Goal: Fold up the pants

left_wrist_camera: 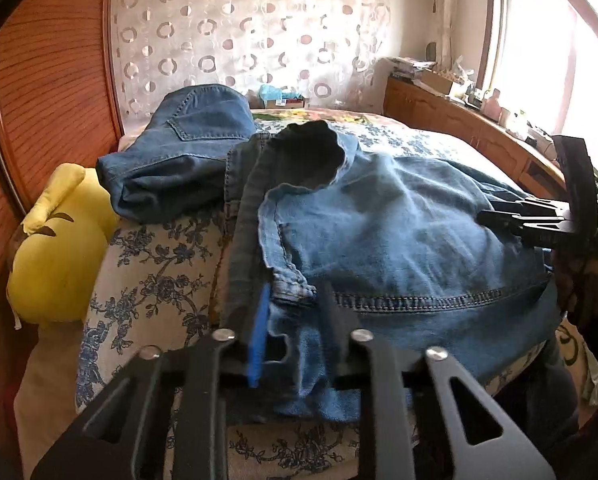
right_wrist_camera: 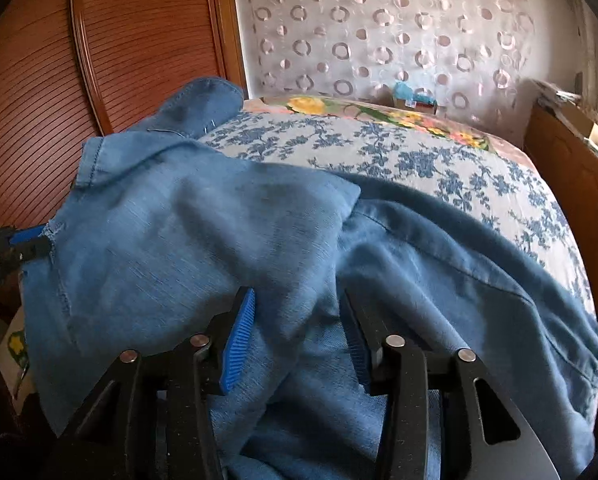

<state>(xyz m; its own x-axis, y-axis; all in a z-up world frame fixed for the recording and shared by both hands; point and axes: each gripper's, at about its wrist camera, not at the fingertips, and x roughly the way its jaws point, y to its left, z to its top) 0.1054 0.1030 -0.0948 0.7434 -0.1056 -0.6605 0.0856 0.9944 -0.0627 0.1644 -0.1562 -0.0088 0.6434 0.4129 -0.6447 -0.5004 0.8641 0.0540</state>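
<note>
Light blue denim pants (left_wrist_camera: pixel 399 232) lie crumpled across the bed, with one dark leg opening (left_wrist_camera: pixel 311 156) gaping upward. At the near left edge my left gripper (left_wrist_camera: pixel 295 320) is shut on a stitched hem corner (left_wrist_camera: pixel 295 292). The right wrist view shows the left gripper (right_wrist_camera: pixel 39 242) pinching that edge of the pants (right_wrist_camera: pixel 171 232). My right gripper (right_wrist_camera: pixel 297 320) stands open, a raised fold of denim between its blue-padded fingers (right_wrist_camera: pixel 239 332) without being pressed. In the left wrist view the right gripper (left_wrist_camera: pixel 495 216) rests over the pants' right side.
A darker denim piece with a back pocket (left_wrist_camera: pixel 187 140) lies at the far left of the floral bedspread (left_wrist_camera: pixel 151 280). A yellow plush (left_wrist_camera: pixel 59 248) leans against the wooden panel (left_wrist_camera: pixel 51 80). A cluttered wooden cabinet (left_wrist_camera: pixel 459 120) runs under the window (left_wrist_camera: pixel 539 60).
</note>
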